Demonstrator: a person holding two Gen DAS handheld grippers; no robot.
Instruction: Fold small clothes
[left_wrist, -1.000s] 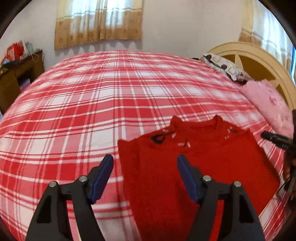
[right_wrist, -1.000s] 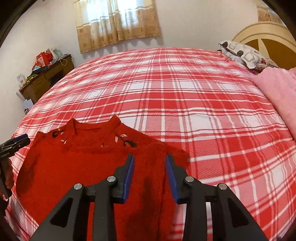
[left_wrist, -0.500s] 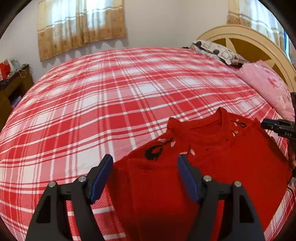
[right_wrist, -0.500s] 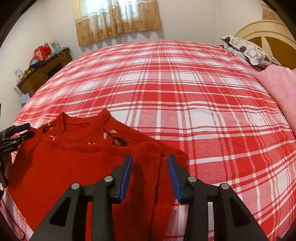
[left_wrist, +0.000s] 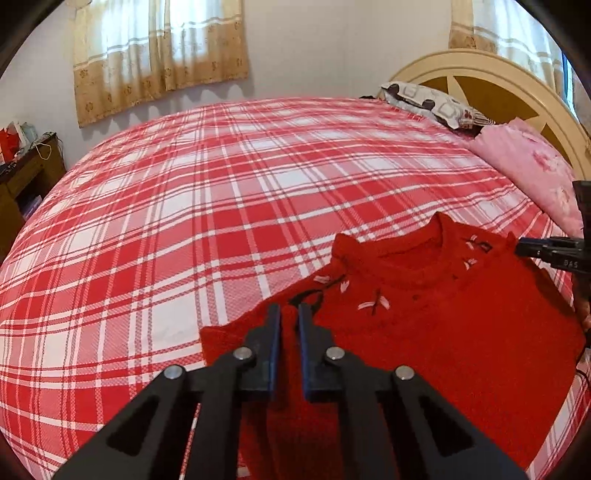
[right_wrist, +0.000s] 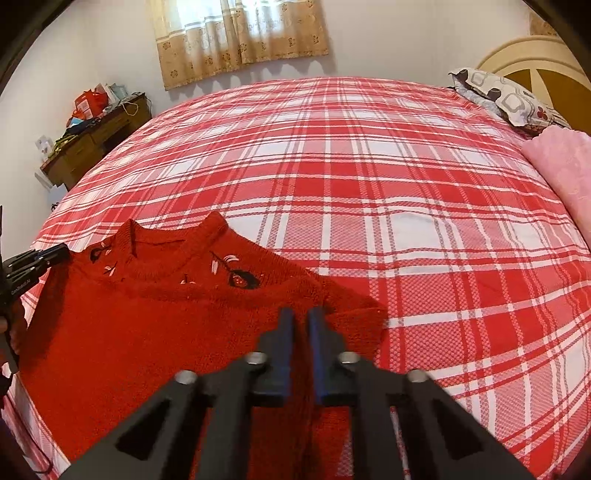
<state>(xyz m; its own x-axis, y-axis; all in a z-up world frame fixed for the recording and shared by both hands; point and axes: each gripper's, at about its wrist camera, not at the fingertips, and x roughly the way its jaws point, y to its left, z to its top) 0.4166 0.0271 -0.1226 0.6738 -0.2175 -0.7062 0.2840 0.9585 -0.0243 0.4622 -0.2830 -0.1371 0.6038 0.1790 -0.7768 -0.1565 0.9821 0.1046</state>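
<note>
My left tongs are clamped on the near left shoulder edge of the red sweater; my right tongs pinch its right shoulder edge. The sweater lies flat, front up, on the red plaid bed. Beyond: pink blanket, patterned pillow, curtained window.

Plaid bed, curtained window

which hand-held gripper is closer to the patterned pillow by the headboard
Right. The right hand-held gripper pinches the red sweater's pillow-side edge; the left hand-held gripper pinches the opposite edge, farther from the patterned pillow.
</note>
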